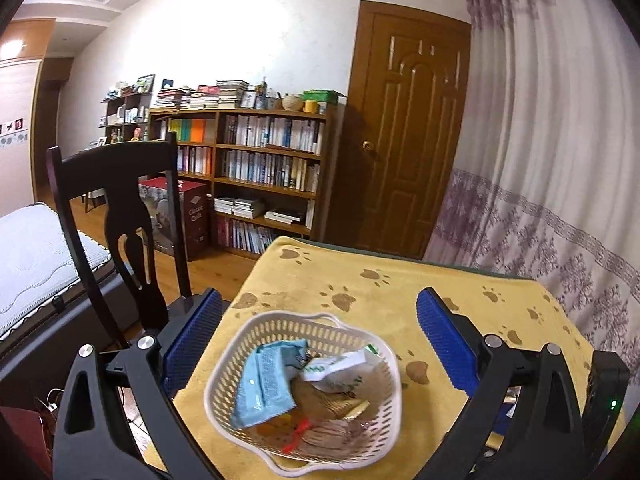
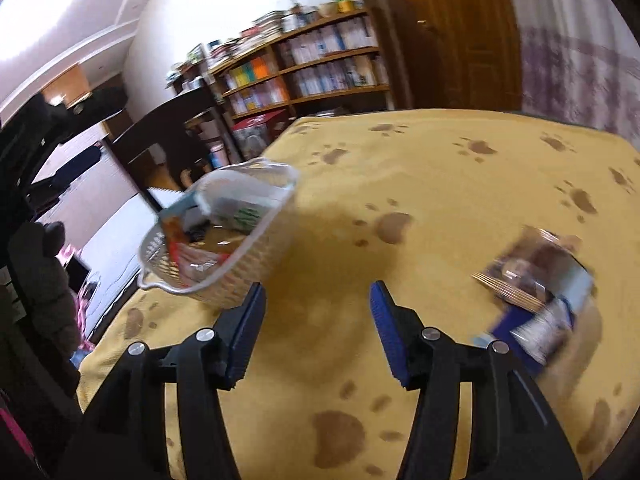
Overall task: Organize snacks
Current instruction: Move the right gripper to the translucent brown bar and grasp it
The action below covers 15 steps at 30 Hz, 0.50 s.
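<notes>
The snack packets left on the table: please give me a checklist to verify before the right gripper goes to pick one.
1. Right gripper open and empty: ok.
2. Left gripper open, holding nothing: ok.
3. Loose packets within view on the yellow cloth: ok.
4. Packet edges sharp enough to aim: not ok, blurred.
5. White basket upright on the cloth: ok.
6. Room left in the basket: cannot tell.

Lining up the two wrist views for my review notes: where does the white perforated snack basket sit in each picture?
Left wrist: white basket is bottom centre, between the open fingers of the left gripper.
Right wrist: the basket sits left of centre, blurred, just beyond the left finger of the right gripper.
Shared landmark: the bookshelf at the far wall.
</notes>
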Each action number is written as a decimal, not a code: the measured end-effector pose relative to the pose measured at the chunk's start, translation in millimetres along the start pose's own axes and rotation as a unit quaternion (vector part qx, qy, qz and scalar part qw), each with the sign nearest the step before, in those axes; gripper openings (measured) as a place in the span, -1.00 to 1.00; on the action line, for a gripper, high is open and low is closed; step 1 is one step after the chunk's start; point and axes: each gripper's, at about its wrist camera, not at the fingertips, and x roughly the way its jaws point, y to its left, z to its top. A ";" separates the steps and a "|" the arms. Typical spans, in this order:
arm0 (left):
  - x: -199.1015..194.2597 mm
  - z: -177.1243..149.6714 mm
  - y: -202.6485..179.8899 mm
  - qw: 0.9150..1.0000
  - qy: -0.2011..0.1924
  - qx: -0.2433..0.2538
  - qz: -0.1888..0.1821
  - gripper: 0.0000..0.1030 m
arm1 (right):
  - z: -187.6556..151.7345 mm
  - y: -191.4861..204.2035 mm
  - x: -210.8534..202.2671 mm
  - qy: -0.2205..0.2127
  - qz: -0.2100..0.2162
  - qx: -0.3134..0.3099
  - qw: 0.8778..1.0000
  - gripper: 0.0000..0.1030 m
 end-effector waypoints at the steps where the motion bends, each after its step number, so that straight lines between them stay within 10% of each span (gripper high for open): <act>1: 0.1 -0.9 -2.5 1.000 0.001 0.003 -0.003 0.93 | -3.2 -7.6 -5.2 -0.003 -0.010 0.006 1.000 0.06; 15: 5.5 -13.2 -32.4 0.999 0.024 0.031 -0.034 0.94 | -40.3 -117.8 -49.8 -0.013 -0.121 0.144 0.982 0.07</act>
